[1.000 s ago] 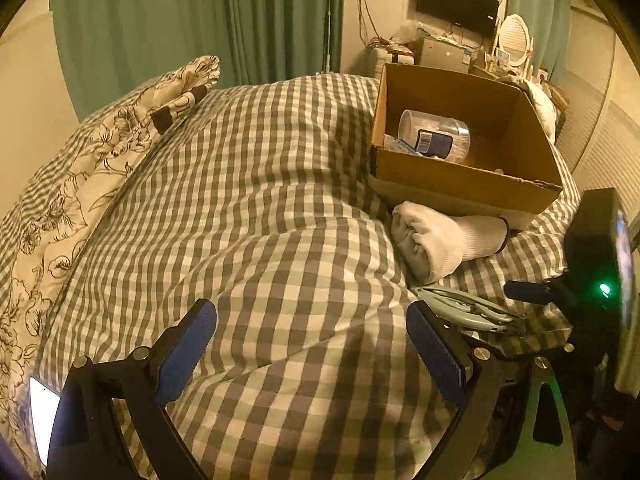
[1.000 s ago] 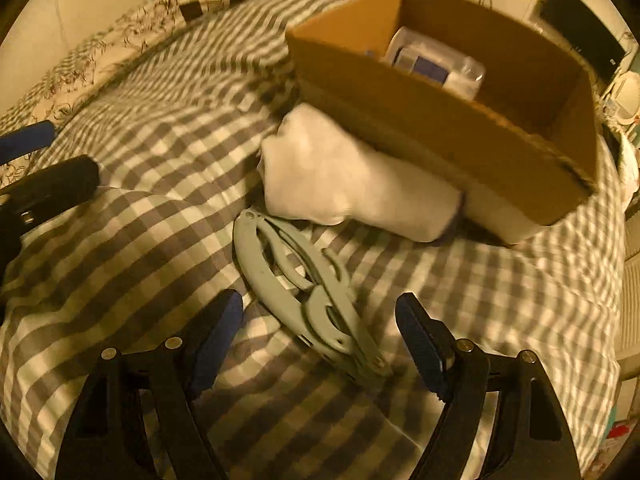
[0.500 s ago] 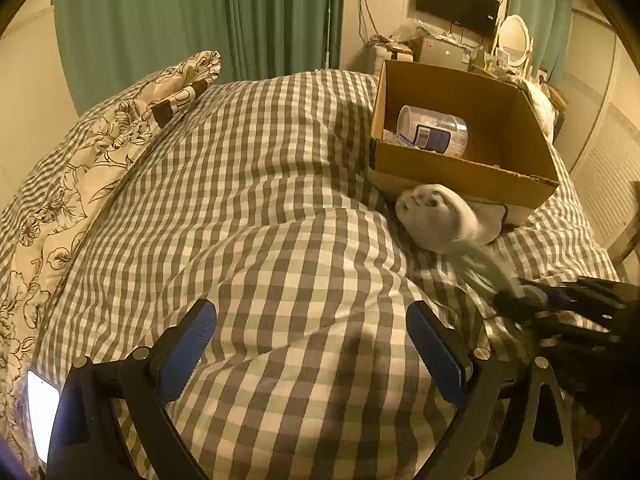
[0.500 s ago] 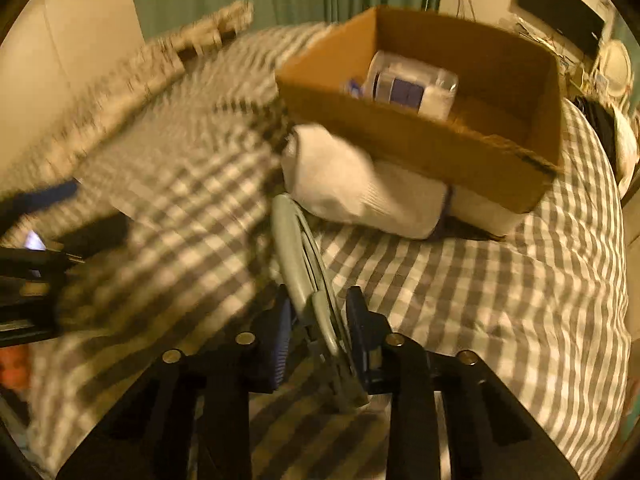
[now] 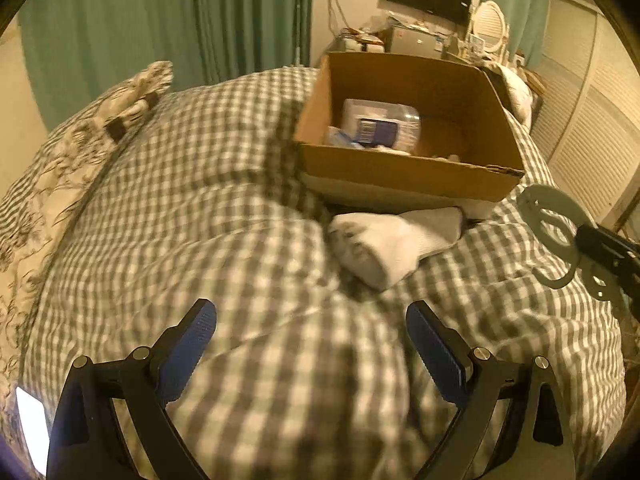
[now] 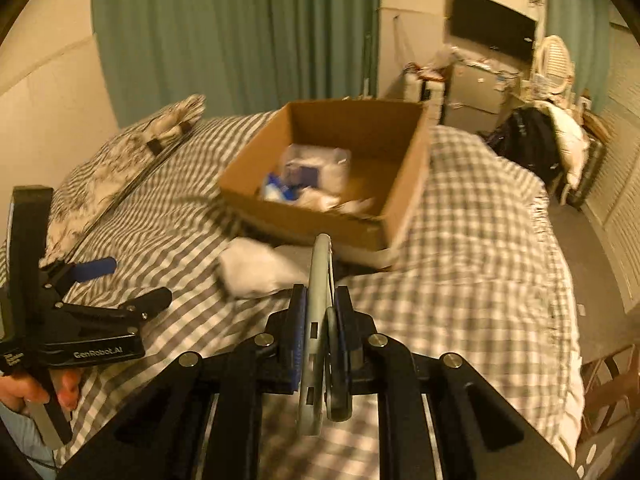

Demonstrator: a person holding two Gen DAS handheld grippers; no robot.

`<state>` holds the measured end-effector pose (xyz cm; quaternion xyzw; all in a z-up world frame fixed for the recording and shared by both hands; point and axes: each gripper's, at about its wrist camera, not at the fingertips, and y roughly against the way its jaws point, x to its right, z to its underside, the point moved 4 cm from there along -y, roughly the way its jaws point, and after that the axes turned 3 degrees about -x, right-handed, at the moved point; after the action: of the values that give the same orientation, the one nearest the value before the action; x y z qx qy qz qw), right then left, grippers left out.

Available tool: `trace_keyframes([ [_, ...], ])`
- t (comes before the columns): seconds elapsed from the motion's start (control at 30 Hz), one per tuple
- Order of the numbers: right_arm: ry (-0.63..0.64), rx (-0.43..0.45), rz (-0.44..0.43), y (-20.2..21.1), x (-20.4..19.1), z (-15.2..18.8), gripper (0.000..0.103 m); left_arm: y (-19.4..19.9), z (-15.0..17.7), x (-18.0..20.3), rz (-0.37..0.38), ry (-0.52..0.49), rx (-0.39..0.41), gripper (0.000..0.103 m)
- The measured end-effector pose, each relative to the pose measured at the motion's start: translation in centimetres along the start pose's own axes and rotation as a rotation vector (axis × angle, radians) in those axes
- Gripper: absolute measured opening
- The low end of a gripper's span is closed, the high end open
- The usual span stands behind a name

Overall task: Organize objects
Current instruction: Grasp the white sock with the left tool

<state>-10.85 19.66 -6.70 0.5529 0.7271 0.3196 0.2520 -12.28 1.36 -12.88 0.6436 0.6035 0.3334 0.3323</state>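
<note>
A bed with a grey-and-white checked duvet [image 5: 200, 216] fills the lower frame. At the bottom of the left wrist view, the left gripper [image 5: 312, 344] hovers over it, fingers wide apart. In the right wrist view, the right gripper [image 6: 319, 322] is clamped on a flat grey-green tool [image 6: 318, 320], raised above the bed. Just beyond lies a white sock [image 5: 384, 242], touching an open cardboard box [image 5: 404, 168] holding a clear plastic container [image 5: 380, 126]. Green curtains [image 5: 160, 24] hang behind, upper left.
</note>
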Motion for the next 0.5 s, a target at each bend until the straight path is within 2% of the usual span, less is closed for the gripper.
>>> trace_keyframes([
  [0.3,-0.046,0.018,0.025,-0.7,3.0,-0.1,0.013,-4.6,-3.1,4.2,0.023,-0.045,-0.033,0.098],
  [0.5,-0.054,0.030,0.001,-1.5,3.9,-0.2,0.013,-7.9,-4.0,5.6,0.021,-0.040,-0.085,0.096],
])
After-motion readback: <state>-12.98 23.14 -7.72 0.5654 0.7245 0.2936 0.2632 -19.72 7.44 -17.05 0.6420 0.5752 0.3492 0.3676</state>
